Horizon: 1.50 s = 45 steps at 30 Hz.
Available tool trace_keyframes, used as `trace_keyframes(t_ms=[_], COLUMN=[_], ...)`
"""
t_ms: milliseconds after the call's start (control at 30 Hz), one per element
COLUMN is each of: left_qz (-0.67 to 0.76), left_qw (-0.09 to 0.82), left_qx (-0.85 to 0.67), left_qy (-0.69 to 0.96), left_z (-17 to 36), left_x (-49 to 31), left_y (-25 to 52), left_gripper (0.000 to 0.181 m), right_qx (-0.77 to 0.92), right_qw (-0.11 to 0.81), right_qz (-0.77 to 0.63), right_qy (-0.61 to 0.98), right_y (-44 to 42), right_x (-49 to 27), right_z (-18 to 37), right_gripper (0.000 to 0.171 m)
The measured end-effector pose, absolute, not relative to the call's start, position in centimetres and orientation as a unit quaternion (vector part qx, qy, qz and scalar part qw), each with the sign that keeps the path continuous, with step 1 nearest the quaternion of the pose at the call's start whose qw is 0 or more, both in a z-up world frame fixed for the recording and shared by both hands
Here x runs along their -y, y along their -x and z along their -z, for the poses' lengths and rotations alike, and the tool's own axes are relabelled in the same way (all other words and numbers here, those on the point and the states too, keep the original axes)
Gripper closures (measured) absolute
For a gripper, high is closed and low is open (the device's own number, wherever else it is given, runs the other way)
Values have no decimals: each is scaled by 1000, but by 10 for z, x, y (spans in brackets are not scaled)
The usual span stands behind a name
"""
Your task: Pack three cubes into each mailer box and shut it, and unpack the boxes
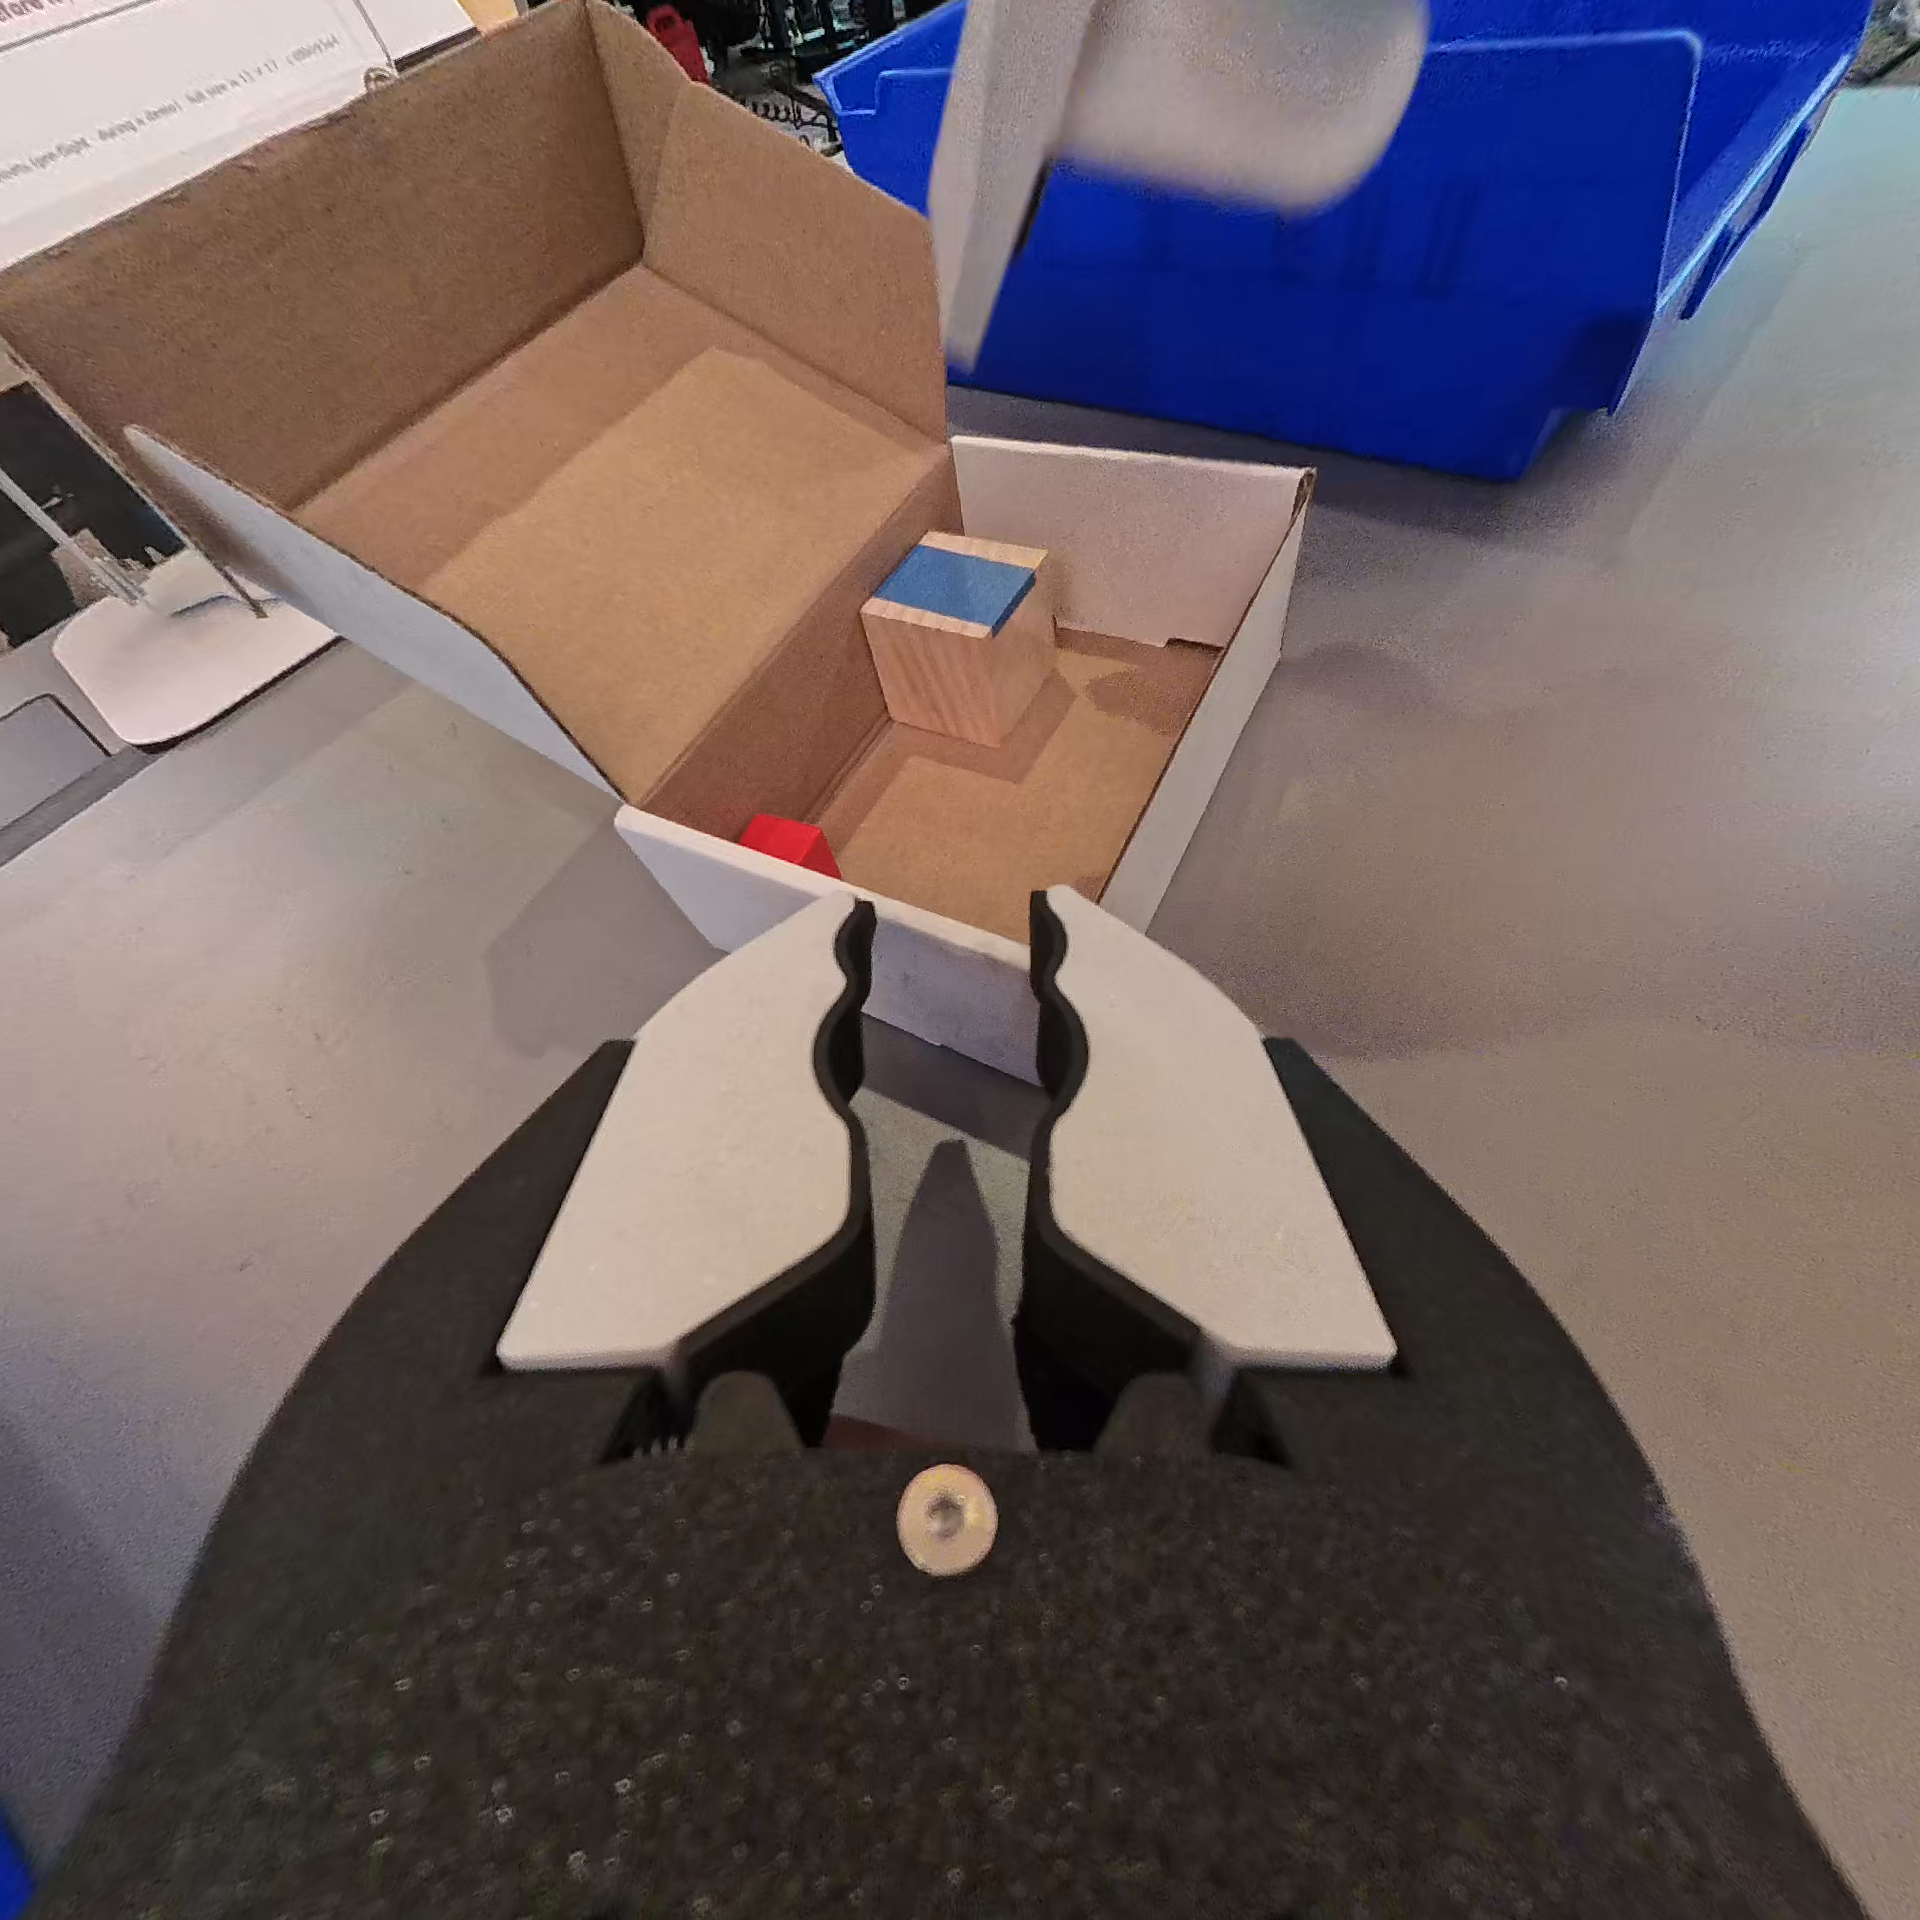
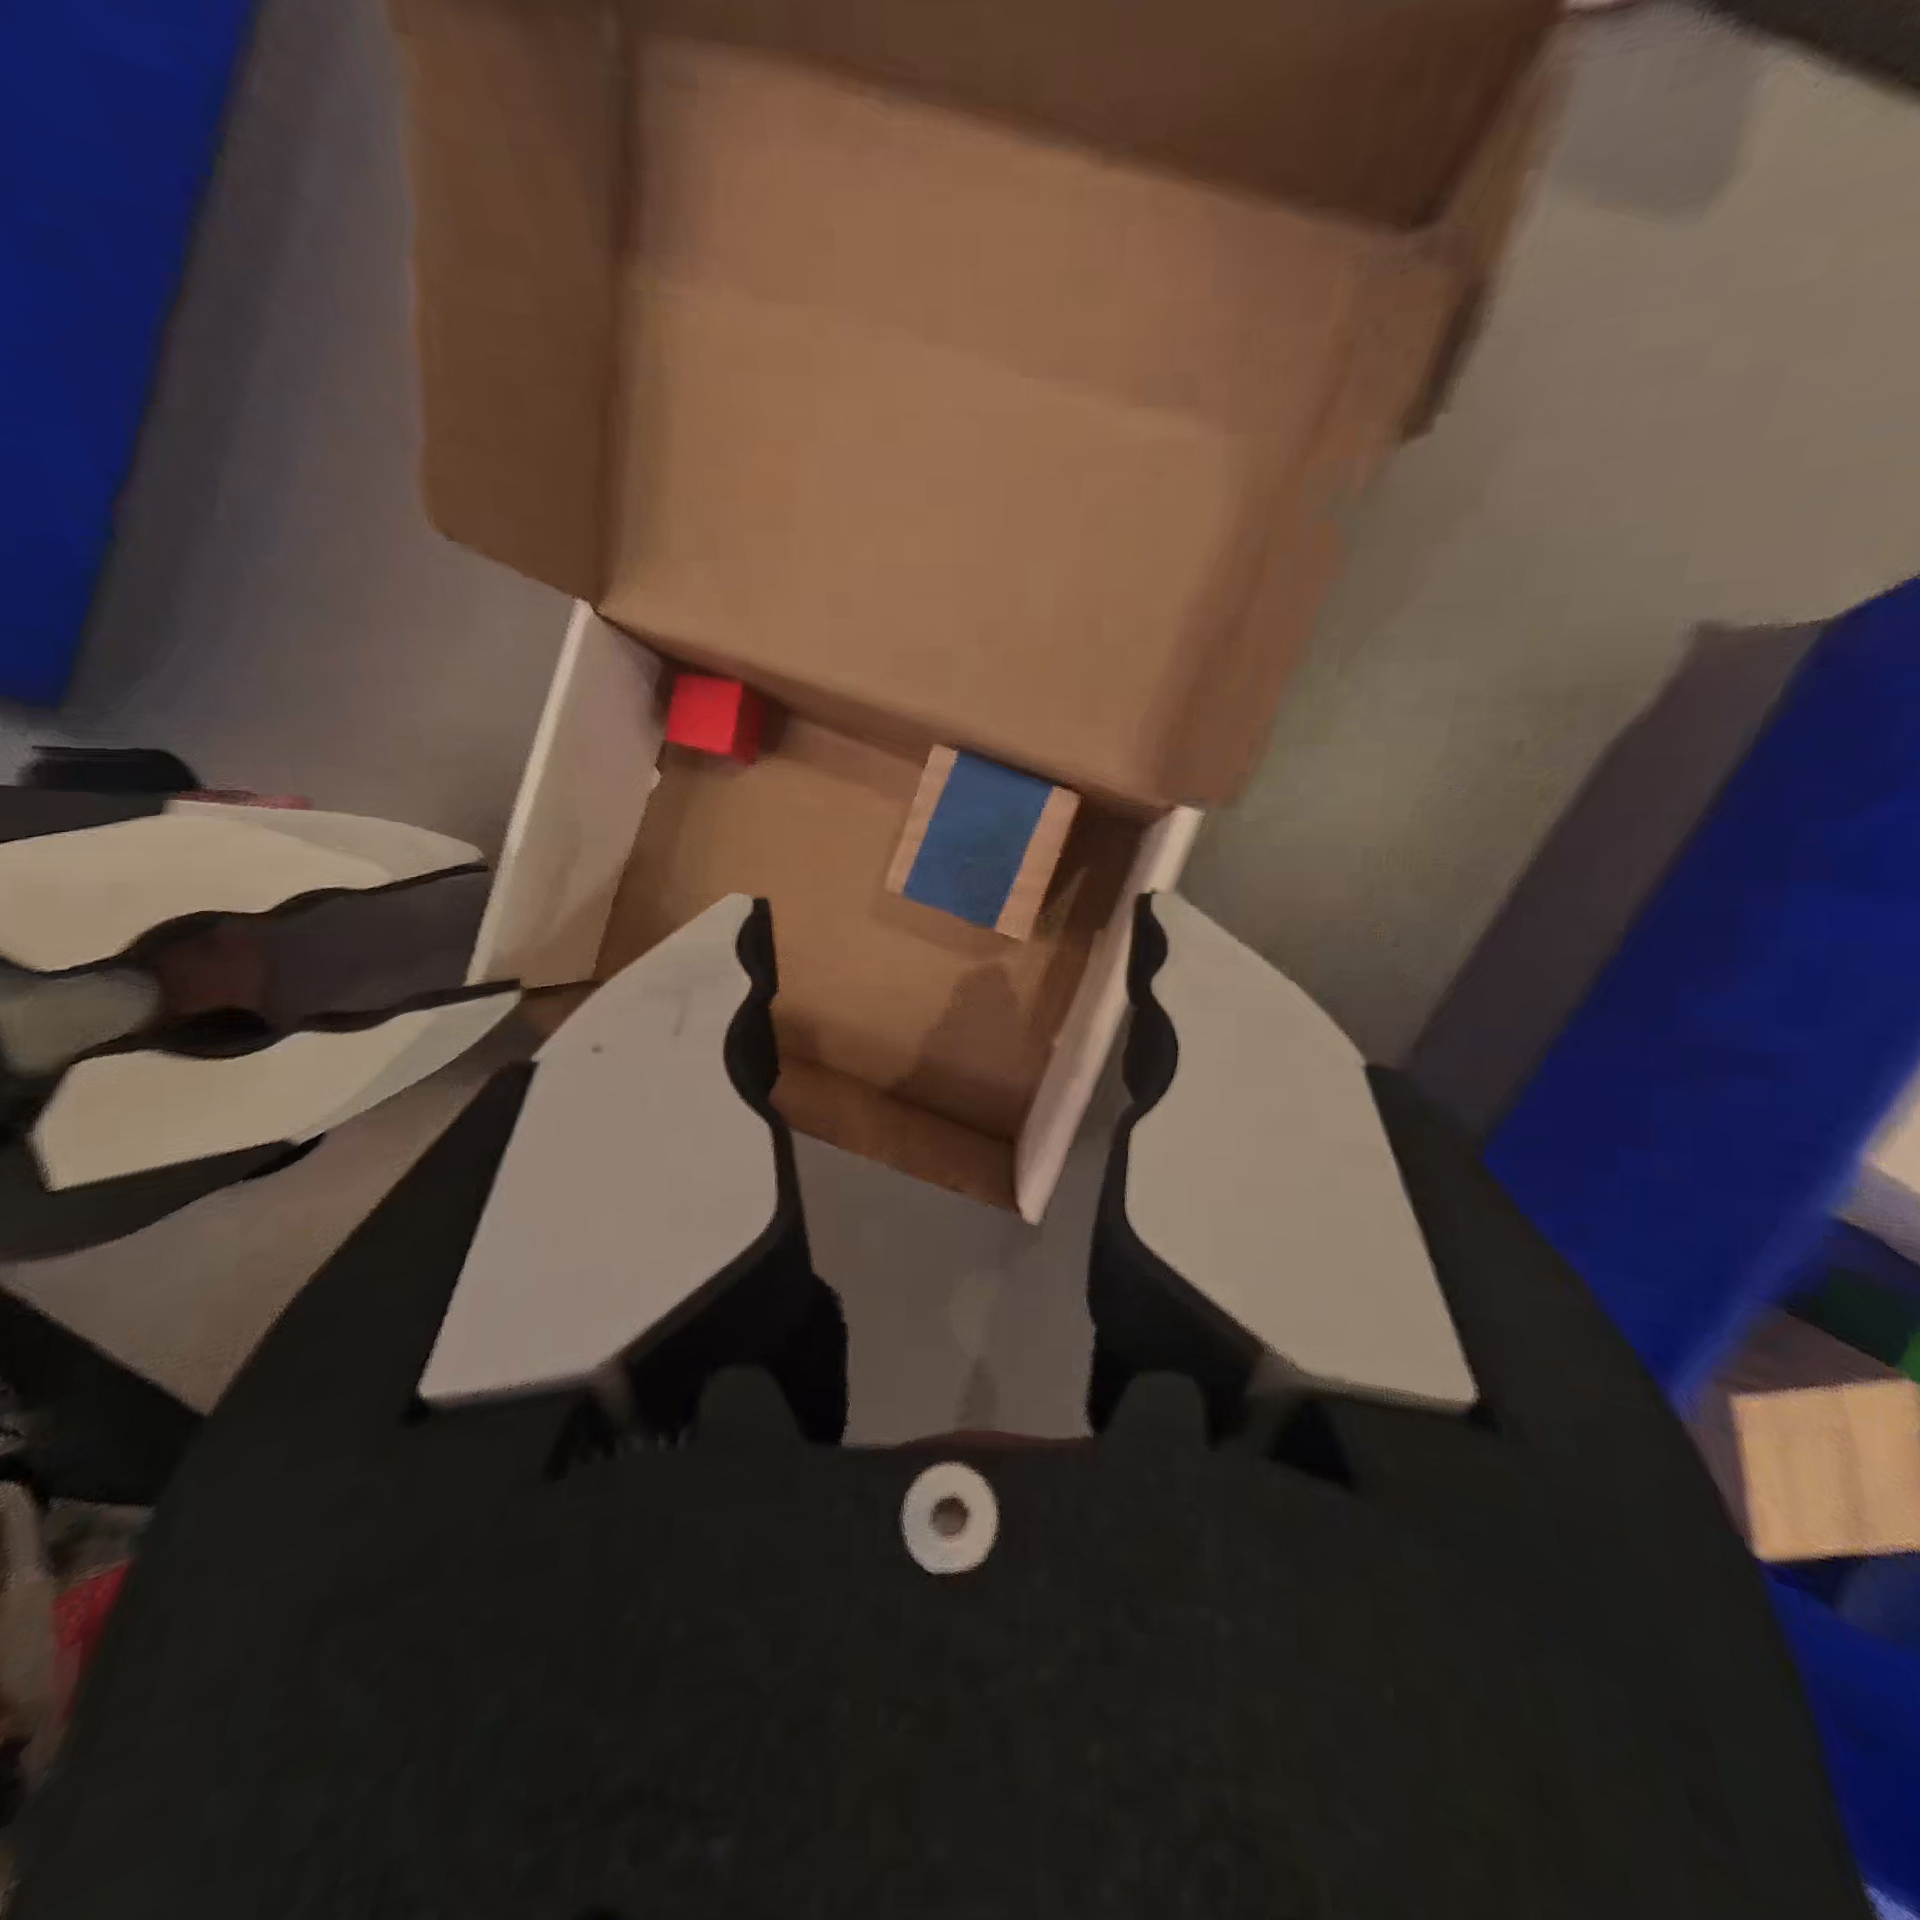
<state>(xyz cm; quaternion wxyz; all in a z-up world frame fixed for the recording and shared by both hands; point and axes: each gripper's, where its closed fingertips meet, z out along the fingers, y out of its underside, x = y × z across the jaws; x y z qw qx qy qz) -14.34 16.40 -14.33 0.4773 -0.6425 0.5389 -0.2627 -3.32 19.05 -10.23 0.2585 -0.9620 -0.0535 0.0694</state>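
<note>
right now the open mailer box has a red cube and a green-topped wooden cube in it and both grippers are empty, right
Not quite: the wooden cube is blue-topped, not green, as the left wrist view shows. The rest holds: the open mailer box also holds the red cube, and the left gripper and right gripper are empty.

A big blue plastic bin [image 1: 1382,301] stands on the grey tabletop [image 1: 1558,831], which serves as the landmark here. The bin sits at the far right of the tabletop in the left wrist view, its near wall facing the camera. At the far left of the tabletop lies a white sheet with printed lines [image 1: 177,94], and below it a white flat stand base [image 1: 177,665] rests on the surface with thin metal rods rising from it. In the right wrist view, blurred blue bin walls [image 2: 1704,1039] rise at the right edge of the tabletop [image 2: 1621,343].
</note>
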Motion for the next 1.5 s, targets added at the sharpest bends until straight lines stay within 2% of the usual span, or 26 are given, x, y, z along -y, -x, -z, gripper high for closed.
trace_keyframes(t_ms=[200,233,333,500,567,700,833,933,1033,1100,1167,1267,1500], left_qz=[261,258,254,254,254,252,252,253,254,253,252,252,252], left_qw=[478,480,484,484,484,486,486,485,484,485,486,485,485], left_qx=[-539,-539,-541,-540,-540,-541,-541,-541,-541,-541,-541,-541,-542], left_qy=[643,642,640,640,640,639,638,639,639,639,639,639,638], left_z=[144,143,143,143,143,143,143,143,143,143,143,143,143], left_x=[-164,-164,-164,-164,-164,-164,-164,-164,-164,-164,-164,-164,-164], left_y=[143,143,143,143,143,144,143,143,143,143,143,143,143], left_gripper=[153,153,154,155,155,155,155,155,155,155,155,155,155], right_qx=[54,49,50,77,83,98,102,92,33,-21,-50,-41,11], right_qw=[208,209,202,181,179,174,210,275,347,360,333,249,167], right_qz=[16,36,37,114,126,90,39,19,57,84,98,116,68], right_qy=[977,976,978,974,972,976,972,957,936,929,937,961,984], right_y=[34,28,31,25,23,29,36,26,-27,-73,-110,-145,-155], right_x=[-206,-208,-212,-212,-213,-206,-197,-187,-166,-144,-123,-101,-122], right_z=[156,158,168,177,177,172,135,74,8,-12,-5,36,127], right_gripper=[108,117,118,117,122,123,123,123,123,123,123,123,123])
